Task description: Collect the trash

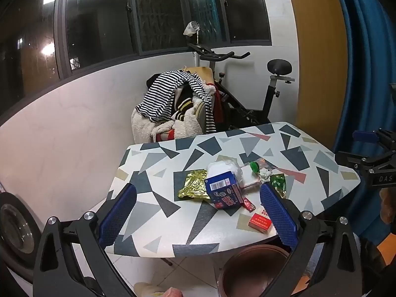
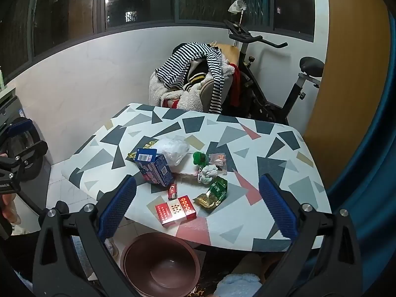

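Both fingers of the left gripper point(image 1: 198, 212) stand wide apart and hold nothing, above the near edge of the table point(image 1: 153, 153). From the left wrist view the trash lies in one heap near the middle of the table: a blue carton point(image 1: 224, 191) tipped on its side, a gold foil wrapper point(image 1: 194, 184) just beside it, a white plastic bag point(image 1: 224, 168) behind, a green wrapper point(image 1: 278, 182) and a red cigarette pack point(image 1: 259, 221) near the edge. A brown bin point(image 1: 252, 272) stands on the floor under the table edge.

From the right wrist view the right gripper point(image 2: 198, 206) is also wide open and empty. The red pack point(image 2: 175, 210) lies nearest, the blue carton point(image 2: 154, 169) further left, a green cap point(image 2: 199, 158) between. Behind the patterned table, a chair with striped clothes point(image 2: 195, 66) and an exercise bike point(image 2: 272, 81) stand under dark windows
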Demonstrator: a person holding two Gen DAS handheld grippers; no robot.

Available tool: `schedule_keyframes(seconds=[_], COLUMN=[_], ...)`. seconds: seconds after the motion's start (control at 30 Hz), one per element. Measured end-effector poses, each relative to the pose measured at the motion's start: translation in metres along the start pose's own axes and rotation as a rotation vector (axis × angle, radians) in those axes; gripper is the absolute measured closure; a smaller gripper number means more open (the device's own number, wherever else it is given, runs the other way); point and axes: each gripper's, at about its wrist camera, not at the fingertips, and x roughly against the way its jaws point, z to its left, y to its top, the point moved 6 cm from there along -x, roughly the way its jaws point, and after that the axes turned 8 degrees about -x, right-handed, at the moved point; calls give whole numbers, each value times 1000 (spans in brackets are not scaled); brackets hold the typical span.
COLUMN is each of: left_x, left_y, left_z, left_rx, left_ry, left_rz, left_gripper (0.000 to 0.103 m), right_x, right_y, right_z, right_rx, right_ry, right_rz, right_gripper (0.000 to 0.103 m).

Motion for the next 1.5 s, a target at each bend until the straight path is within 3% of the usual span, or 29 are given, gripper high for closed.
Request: schedule_keyframes(seconds=[1.5], left_x=[1], left_y=[-6], left_z=[-5], left_rx=[15], left_ry=[-10], left_rz=[7], left_gripper=[5], right_x=[-2], right_y=[-3], right_z=[-7], right_rx=[16], right_ry=[-14], right_rz=[4], right_gripper=[6])
